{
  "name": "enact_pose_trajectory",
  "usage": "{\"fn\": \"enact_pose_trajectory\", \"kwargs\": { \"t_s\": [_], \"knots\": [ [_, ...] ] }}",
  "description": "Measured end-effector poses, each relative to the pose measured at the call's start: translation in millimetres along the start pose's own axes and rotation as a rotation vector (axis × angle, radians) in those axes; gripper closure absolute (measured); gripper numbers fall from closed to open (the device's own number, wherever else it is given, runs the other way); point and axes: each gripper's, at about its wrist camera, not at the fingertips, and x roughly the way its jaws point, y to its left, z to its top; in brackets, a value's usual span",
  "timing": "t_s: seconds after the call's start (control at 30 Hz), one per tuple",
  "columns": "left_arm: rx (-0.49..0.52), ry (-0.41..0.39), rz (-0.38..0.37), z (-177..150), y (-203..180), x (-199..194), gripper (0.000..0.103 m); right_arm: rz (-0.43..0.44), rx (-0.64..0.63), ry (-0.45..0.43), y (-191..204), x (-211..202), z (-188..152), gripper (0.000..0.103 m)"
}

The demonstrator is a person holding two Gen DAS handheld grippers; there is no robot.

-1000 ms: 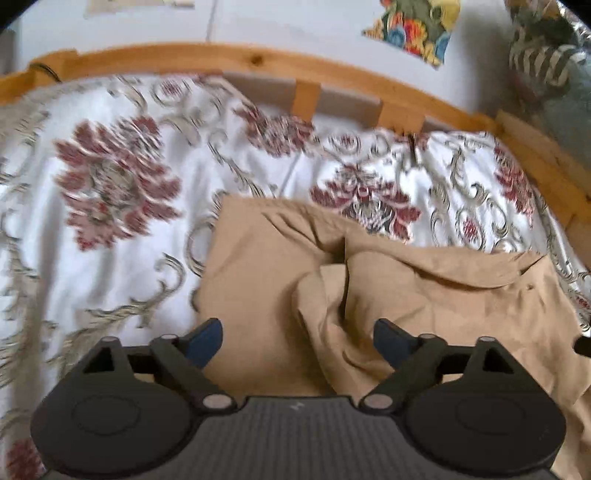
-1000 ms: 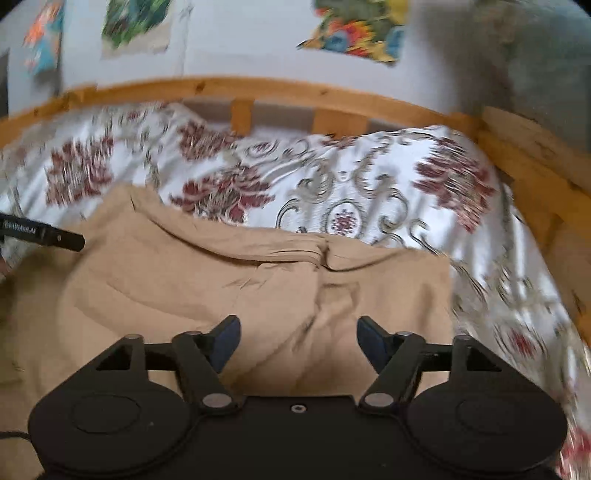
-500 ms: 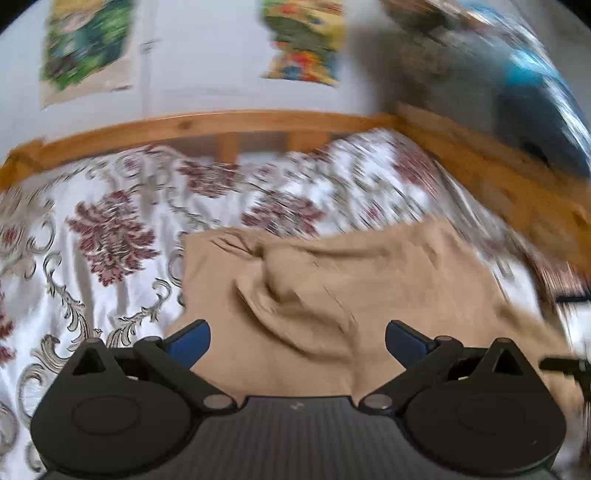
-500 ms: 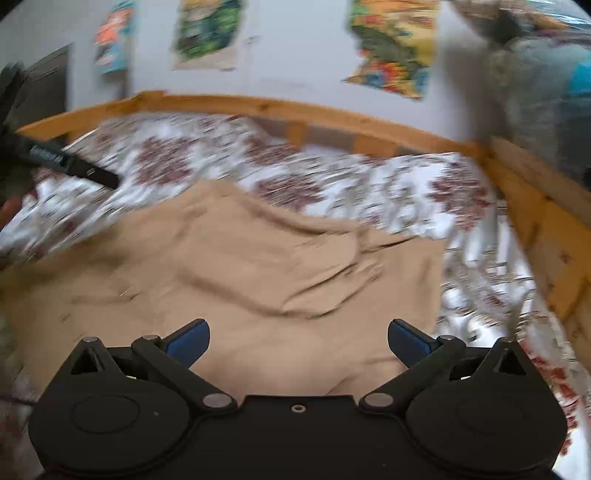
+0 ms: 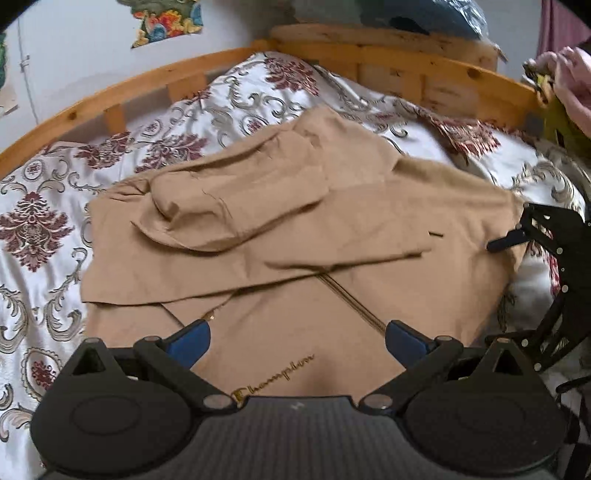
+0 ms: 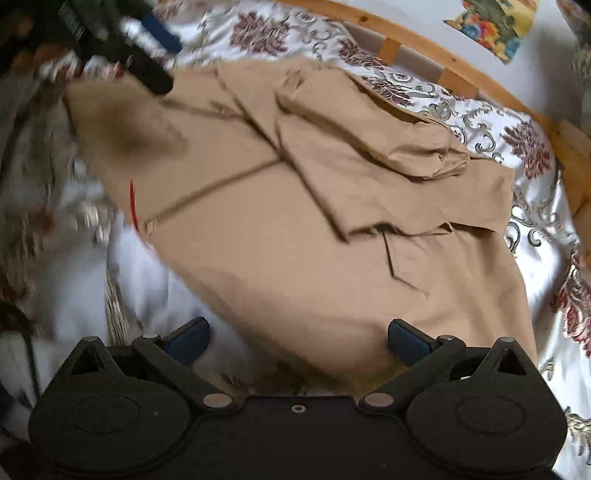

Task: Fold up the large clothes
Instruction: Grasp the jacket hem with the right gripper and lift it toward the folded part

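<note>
A tan zip jacket (image 5: 332, 258) with gold "Champion" lettering lies spread on the bed, a sleeve folded across its front and the hood bunched at the far end. It also shows in the right wrist view (image 6: 314, 206). My left gripper (image 5: 295, 338) is open and empty, hovering over the jacket's chest by the zipper. My right gripper (image 6: 297, 336) is open and empty over the jacket's near edge. The right gripper also shows at the right edge of the left wrist view (image 5: 546, 236); the left one shows blurred at top left of the right wrist view (image 6: 122, 40).
The jacket lies on a white floral bedspread (image 5: 48, 206) on a bed with a wooden rail (image 5: 122, 88) around its far side. A person's hand (image 5: 565, 77) holds something yellow-green at top right. Posters hang on the wall (image 5: 166, 22).
Both grippers have pulled back and swung round, so more of the jacket shows, with zipper and lettering now in view. Both stay open and empty.
</note>
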Motion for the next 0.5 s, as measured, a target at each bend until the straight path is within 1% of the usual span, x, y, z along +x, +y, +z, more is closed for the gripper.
{"fn": "enact_pose_trajectory", "kwargs": {
  "t_s": [0.1,0.17,0.2,0.23,0.3,0.37,0.4,0.43,0.5],
  "knots": [
    [0.023,0.017,-0.020,-5.0,-4.1,4.8,0.001,-0.108,-0.075,-0.009,14.0,7.4,-7.0,0.001],
    [0.038,0.035,-0.045,-7.1,-6.3,7.7,0.001,-0.146,-0.061,-0.032,11.7,12.4,-7.6,0.001],
    [0.044,0.043,-0.062,-7.7,-8.0,8.0,0.001,-0.154,-0.037,-0.046,8.3,12.9,-5.3,0.003],
    [0.052,0.046,-0.085,-8.7,-9.7,8.3,0.001,-0.145,-0.021,-0.058,2.6,12.5,-1.5,0.008],
    [0.082,0.037,-0.151,-12.1,-15.8,6.2,0.001,-0.107,0.035,-0.101,-13.6,3.7,8.2,0.015],
    [0.135,0.039,-0.207,-16.4,-25.1,5.8,0.001,-0.073,0.129,-0.146,-32.8,-8.0,21.2,0.023],
    [0.173,0.051,-0.227,-19.3,-31.5,7.5,0.001,-0.060,0.175,-0.162,-41.9,-12.6,27.0,0.028],
    [0.212,0.070,-0.231,-21.8,-38.2,10.6,0.001,-0.049,0.218,-0.175,-49.6,-16.3,32.0,0.031],
    [0.279,0.109,-0.208,-28.4,-48.9,17.6,0.001,-0.034,0.281,-0.185,-62.0,-19.1,42.8,0.036]
  ]
}}
